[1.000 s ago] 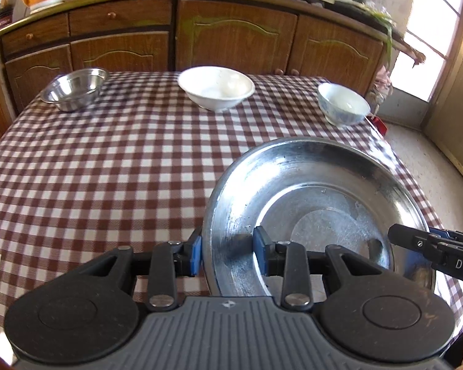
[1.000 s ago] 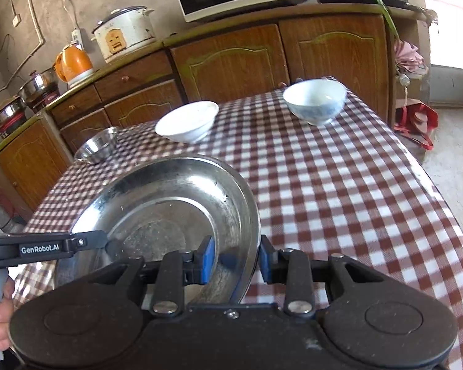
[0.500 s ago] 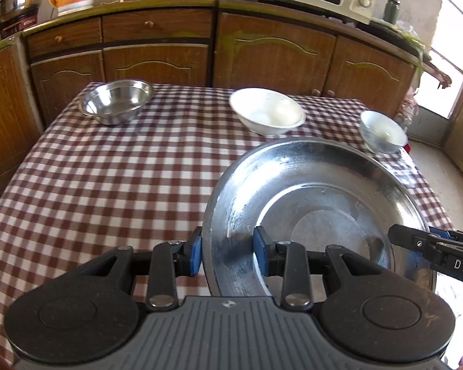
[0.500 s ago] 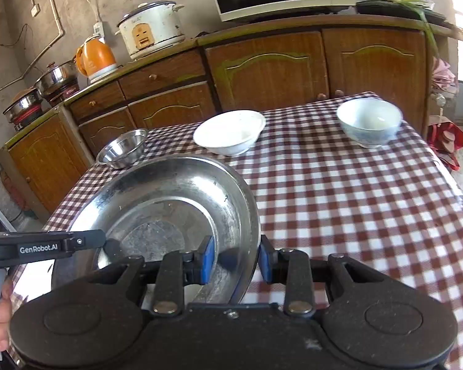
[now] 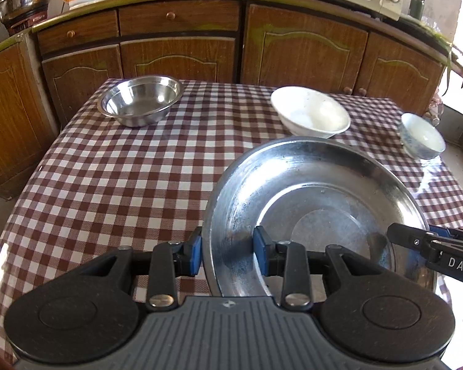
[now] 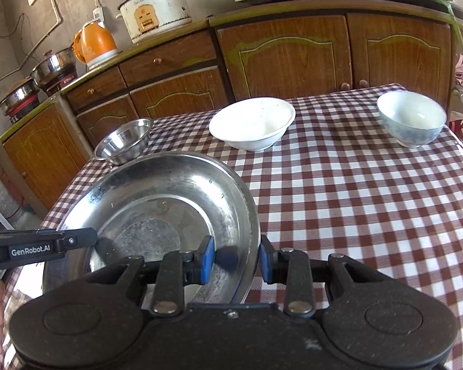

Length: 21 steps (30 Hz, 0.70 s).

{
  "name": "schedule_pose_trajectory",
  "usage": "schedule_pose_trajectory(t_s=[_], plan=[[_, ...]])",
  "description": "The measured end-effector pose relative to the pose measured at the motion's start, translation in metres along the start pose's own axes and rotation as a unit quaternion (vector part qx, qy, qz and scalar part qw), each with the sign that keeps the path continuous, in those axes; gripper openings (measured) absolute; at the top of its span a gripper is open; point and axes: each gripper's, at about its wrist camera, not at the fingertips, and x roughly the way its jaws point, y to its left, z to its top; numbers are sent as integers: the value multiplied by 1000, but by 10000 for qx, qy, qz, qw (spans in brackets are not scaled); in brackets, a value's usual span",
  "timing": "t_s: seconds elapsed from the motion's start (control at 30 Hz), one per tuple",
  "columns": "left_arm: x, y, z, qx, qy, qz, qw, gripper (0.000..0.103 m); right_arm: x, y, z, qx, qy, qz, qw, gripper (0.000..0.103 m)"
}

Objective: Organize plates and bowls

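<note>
Carrying the plate [image 5: 318,203] leftward over the table [image 5: 114,185], we keep left gripper [image 5: 228,254] and right gripper [image 6: 236,260] clamped on its rim; steel bowl [image 5: 140,100] now nearer, at eleven o'clock.

Checked-cloth table [image 5: 114,185] with steel bowl [image 5: 140,100], white bowl [image 5: 311,115], small patterned bowl [image 5: 421,135].

Three bowls [image 5: 140,104], one plate [image 5: 318,203]

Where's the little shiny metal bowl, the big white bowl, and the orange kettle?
small steel bowl [image 5: 140,103], left wrist view, on its inside bottom.
wide white bowl [image 6: 251,126], right wrist view, on its inner wall.
orange kettle [image 6: 95,43], right wrist view, on its body.
</note>
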Motion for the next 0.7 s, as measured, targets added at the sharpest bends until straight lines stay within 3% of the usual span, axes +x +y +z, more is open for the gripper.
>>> schedule_pose_trajectory(t_s=[0.7], plan=[[50,6,7,-92,218,71,9997,34,67,-8,4,23,254,-149,9996,38]])
